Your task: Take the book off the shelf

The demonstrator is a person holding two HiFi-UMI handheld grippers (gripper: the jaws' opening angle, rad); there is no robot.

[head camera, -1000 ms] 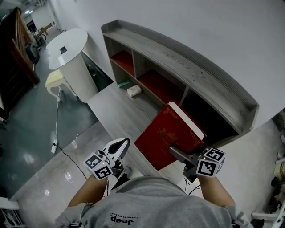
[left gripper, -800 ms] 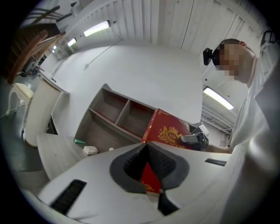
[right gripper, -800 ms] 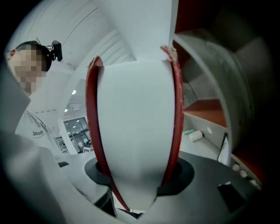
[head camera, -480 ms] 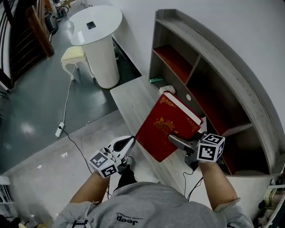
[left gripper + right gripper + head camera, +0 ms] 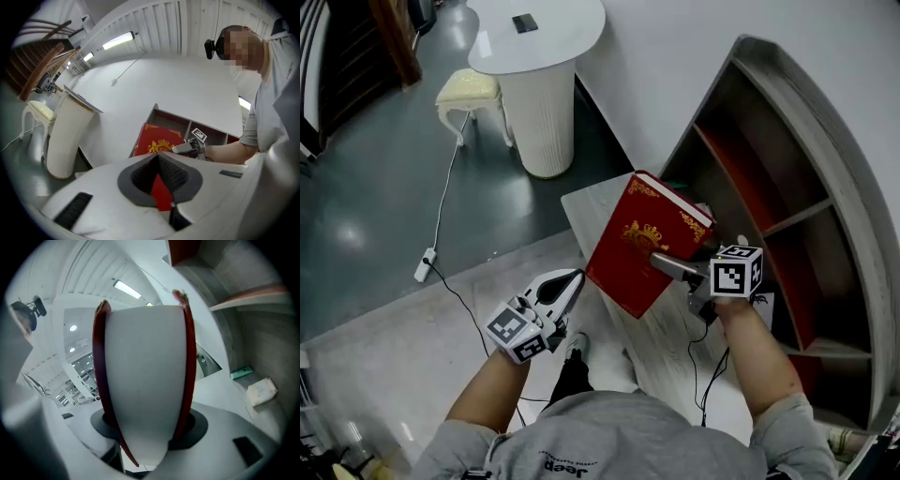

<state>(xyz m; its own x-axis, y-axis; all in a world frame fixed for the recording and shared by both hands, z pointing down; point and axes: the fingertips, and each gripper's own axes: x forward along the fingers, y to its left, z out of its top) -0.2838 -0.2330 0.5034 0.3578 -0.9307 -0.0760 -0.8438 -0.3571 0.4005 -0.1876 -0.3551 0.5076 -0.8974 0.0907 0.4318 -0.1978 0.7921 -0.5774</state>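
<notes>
Since a second before, both hands had swung away from the grey shelf, which now lay along the right of the head view. Beyond its end stood a white round table. Clear of the shelf, the red book hung tilted above the pale plank floor, clamped across its covers by the right gripper. The left gripper, just beside the book, was closed and empty.

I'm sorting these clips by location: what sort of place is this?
Probably a large indoor hall or lab-like workspace rather than a home: a glossy dark floor, a grey wooden shelf unit against a plain white wall, and a white round pedestal table with a cream stool beside it.
</notes>
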